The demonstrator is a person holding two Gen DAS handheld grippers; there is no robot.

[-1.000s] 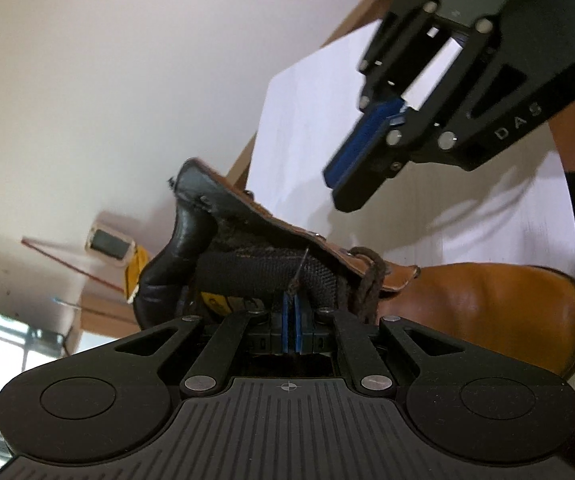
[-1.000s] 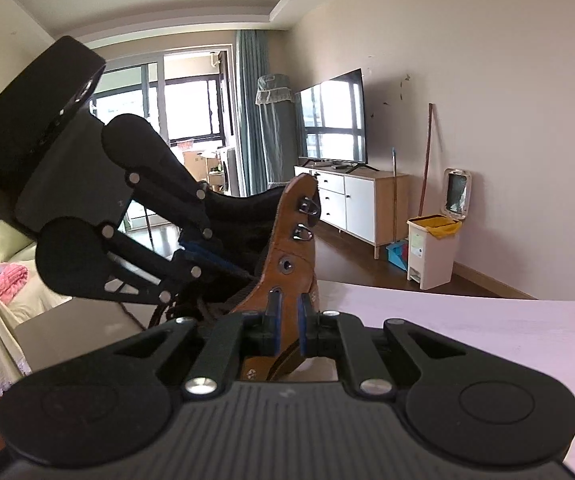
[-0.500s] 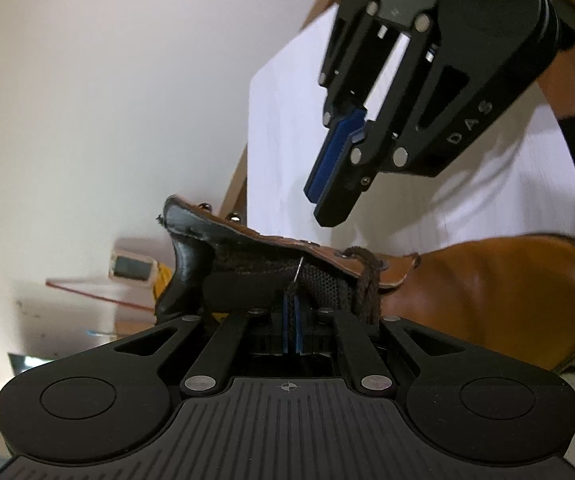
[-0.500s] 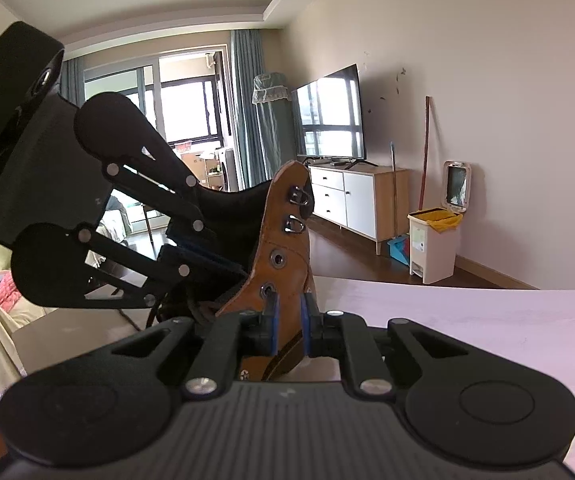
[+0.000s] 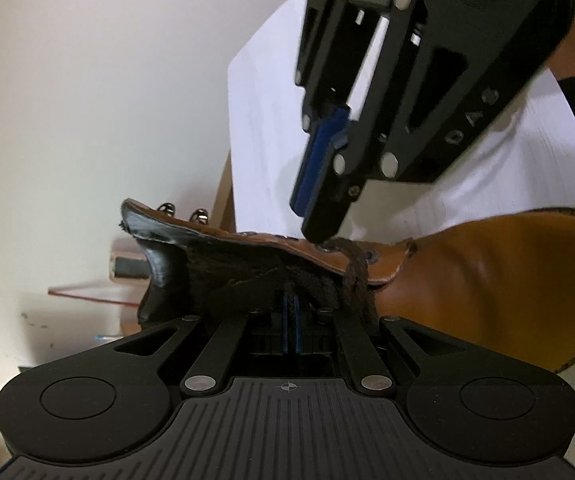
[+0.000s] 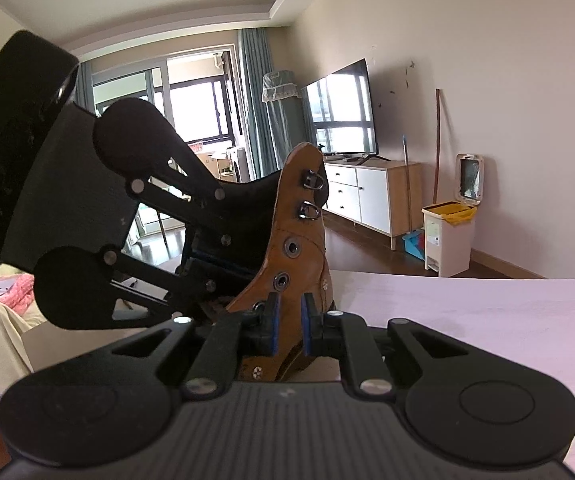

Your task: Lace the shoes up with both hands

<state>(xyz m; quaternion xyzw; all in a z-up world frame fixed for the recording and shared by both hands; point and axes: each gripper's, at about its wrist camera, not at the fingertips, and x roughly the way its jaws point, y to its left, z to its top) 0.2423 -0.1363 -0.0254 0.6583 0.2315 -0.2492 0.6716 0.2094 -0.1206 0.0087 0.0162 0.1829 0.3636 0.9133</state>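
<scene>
Left wrist view
Left gripper: your jaws are shut; whether they pinch the lace tip, you cannot tell here.
Boot: tan leather, on its side just ahead of your fingers, toe to the right.
Lace: dark cord through one low eyelet only.

Right wrist view
Right gripper: your jaws are nearly closed, clamping the eyelet flap.
Left to do: the upper eyelets and two hooks stand empty; most lacing remains.
</scene>
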